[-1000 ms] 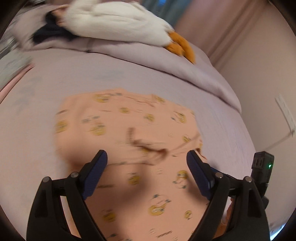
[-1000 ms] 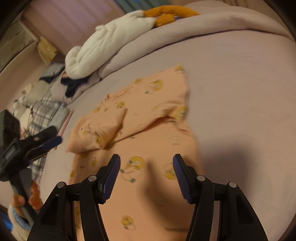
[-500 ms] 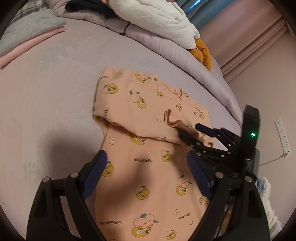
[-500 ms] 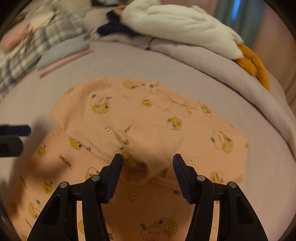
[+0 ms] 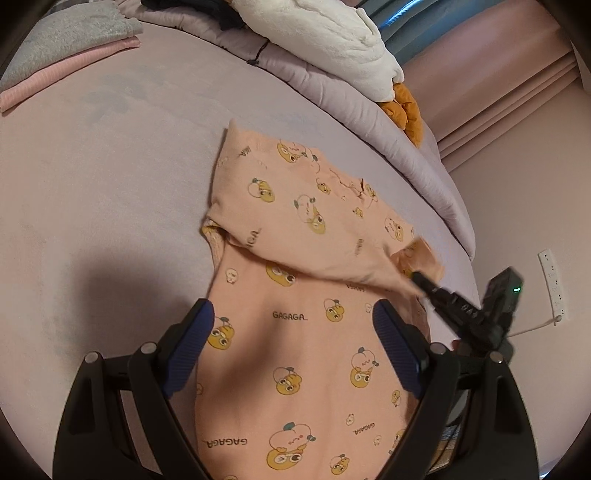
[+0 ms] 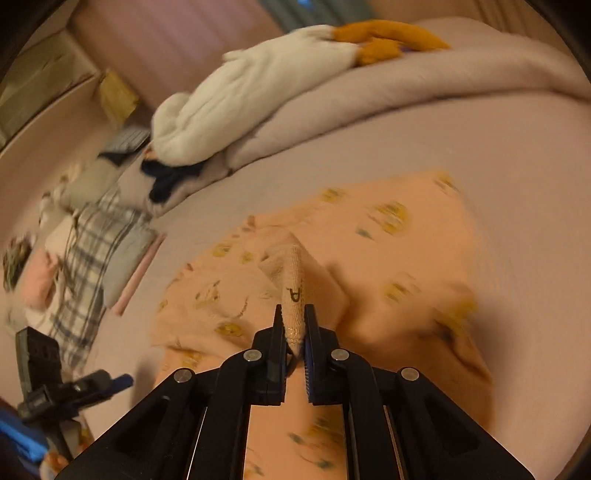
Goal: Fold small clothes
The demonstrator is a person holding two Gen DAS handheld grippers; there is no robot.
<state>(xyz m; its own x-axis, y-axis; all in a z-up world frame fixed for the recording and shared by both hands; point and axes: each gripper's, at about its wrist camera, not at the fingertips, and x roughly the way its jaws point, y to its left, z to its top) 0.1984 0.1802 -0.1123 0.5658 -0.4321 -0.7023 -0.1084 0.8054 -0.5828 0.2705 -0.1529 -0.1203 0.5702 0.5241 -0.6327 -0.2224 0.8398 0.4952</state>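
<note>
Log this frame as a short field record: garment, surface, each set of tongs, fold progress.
garment: peach printed top, flat, one sleeve folded across the chest
surface: lilac bed sheet
left tongs: open, above the garment's lower body, holding nothing
right tongs: shut on the sleeve cuff
fold progress: partly folded
background: white plush goose on a rolled duvet

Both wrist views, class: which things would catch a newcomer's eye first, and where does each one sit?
First, the peach cotton baby garment printed with yellow cartoon faces, spread mid-bed on the lilac sheet with its top part folded over. Next, the right gripper shut on the garment's ribbed cuff, while the left gripper hovers open above the garment. Behind, a white plush goose with orange feet lies on the rolled duvet.
</note>
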